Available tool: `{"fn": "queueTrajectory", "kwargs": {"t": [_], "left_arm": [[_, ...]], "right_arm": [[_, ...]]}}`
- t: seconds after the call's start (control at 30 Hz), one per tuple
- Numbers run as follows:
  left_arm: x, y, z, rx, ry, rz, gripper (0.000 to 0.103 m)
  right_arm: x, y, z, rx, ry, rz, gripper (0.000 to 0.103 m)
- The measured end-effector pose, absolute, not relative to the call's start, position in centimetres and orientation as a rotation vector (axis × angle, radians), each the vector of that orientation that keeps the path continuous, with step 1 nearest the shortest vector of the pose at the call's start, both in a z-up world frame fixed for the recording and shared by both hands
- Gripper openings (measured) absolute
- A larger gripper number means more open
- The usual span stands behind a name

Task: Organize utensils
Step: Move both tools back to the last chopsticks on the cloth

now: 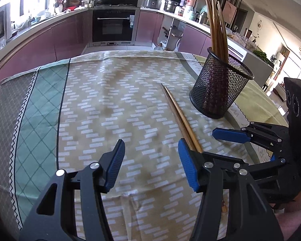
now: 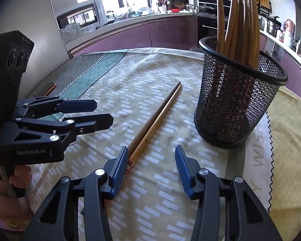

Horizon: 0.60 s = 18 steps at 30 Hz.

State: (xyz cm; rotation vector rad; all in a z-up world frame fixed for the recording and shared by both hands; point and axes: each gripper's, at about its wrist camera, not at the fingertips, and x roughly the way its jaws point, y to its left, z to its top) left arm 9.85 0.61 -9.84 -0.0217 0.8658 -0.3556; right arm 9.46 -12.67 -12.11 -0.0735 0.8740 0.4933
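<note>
We hold both grippers low over the table (image 1: 50, 104), side by side, with the last two chopsticks (image 1: 178, 116) lying loose on the cloth (image 1: 114, 92) between them. The pair lies together, thin tips toward the far edge, thick ends toward us, just beside the cup (image 1: 220, 84), which stands near the right edge and already carries a bundle of upright sticks (image 1: 216, 30). That placement suits us: the lift into the cup looks short. Our left gripper (image 1: 152, 164) has its jaws parted at a middling width with nothing between the pads; its right finger (image 1: 187, 166) sits over the thick ends, whether touching we cannot tell. Our right gripper (image 2: 151, 168) is likewise parted and empty, and the pair runs under its left finger (image 2: 119, 170), outside the gap. We judge the grasp not yet made; one gripper must shift sideways so the sticks fall between its pads. Being thin and round, they may roll or split apart when pinched.
</note>
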Motion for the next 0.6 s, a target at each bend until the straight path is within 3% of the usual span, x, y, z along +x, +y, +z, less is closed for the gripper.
{"fn": "queueTrajectory", "kwargs": {"t": [0.6], "left_arm": [[11.1,-2.7,-10.9,0.05,0.907,-0.42,0.054]], "right_arm": [[9.5,-14.4,-12.1,-0.077,0.904,0.469,0.045]]}}
